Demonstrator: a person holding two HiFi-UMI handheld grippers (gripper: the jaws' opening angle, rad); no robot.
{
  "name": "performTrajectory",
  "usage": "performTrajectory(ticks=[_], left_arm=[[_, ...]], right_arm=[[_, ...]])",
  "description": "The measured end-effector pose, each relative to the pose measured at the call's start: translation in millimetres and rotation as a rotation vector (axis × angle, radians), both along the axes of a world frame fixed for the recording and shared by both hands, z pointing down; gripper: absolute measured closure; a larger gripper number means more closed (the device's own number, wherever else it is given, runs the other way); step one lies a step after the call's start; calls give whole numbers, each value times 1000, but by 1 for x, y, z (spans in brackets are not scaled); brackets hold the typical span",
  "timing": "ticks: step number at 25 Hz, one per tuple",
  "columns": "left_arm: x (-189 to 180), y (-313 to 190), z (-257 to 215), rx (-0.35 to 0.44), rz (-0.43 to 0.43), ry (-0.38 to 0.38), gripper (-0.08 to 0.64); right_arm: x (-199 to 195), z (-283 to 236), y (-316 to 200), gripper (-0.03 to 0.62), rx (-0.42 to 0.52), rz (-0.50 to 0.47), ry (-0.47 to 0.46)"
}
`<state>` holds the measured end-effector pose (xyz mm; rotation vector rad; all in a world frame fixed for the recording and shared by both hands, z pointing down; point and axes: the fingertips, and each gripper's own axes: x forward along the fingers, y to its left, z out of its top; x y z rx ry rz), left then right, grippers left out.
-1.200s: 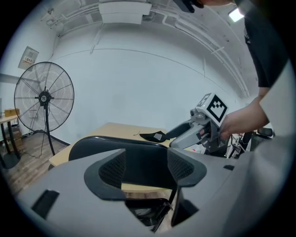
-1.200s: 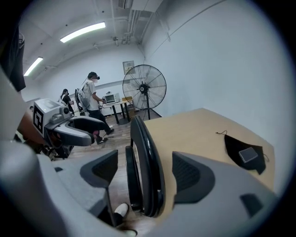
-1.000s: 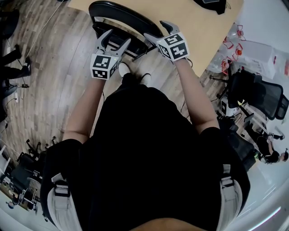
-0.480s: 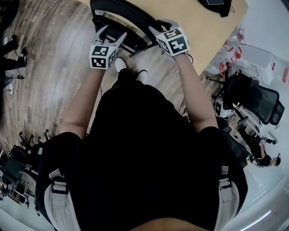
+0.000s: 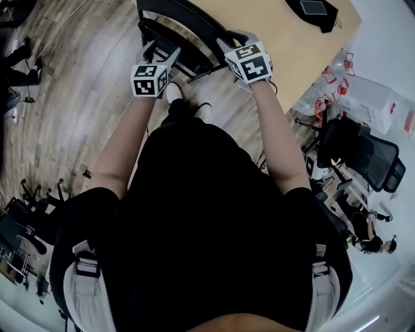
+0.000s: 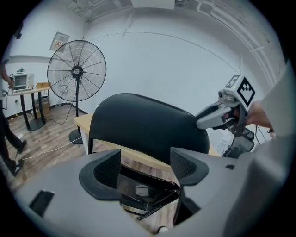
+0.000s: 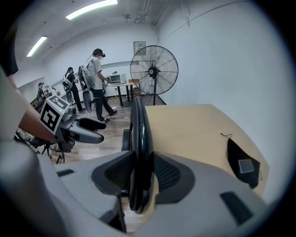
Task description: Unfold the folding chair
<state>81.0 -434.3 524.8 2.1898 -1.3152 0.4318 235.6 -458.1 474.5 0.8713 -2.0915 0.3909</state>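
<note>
The black folding chair's backrest [image 5: 188, 16] stands against the wooden table [image 5: 285, 45]. In the right gripper view its rim [image 7: 138, 134] runs edge-on between the jaws of my right gripper [image 7: 141, 178], which are closing and pinch it from both sides. My right gripper [image 5: 232, 37] sits at the backrest's right end. My left gripper [image 5: 162, 48] is open, hovering in front of the backrest [image 6: 143, 125] and above the glossy black seat [image 6: 143, 190], touching neither. Nothing lies between its pads [image 6: 108, 169].
A large pedestal fan [image 6: 76, 71] stands beyond the table's far end. A black pouch with a small device [image 7: 243, 164] lies on the tabletop. People [image 7: 97, 78] stand by a side table at the back. A black office chair [image 5: 363, 146] and clutter are at the right.
My right gripper's jaws closed onto the backrest rim. My left gripper sank a little toward the seat and rolled slightly, still open.
</note>
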Motion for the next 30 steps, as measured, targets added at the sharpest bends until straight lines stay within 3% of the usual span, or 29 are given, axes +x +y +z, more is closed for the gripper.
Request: performTrajectory(ticks=[5,13,19,24,30], left_arm=[[-6,9,7,-20,-68,-12,244],[-25,30,49,-117,-234,-34,241],[-35,32,92,-242,-419,14,227],[-26,25,127,-324,-520,87,219],[-31,23,156,-384,-673,72,215]], right_arm=[[-7,-4,13,454,8,-20,-19],[-29,-9,42,457,21,-51,-41],[-45,-12,58,459,32,-60,-50],[-55,-12,64,460,37,-65,-56],[-58,-10,72,461,35,-70,-54]])
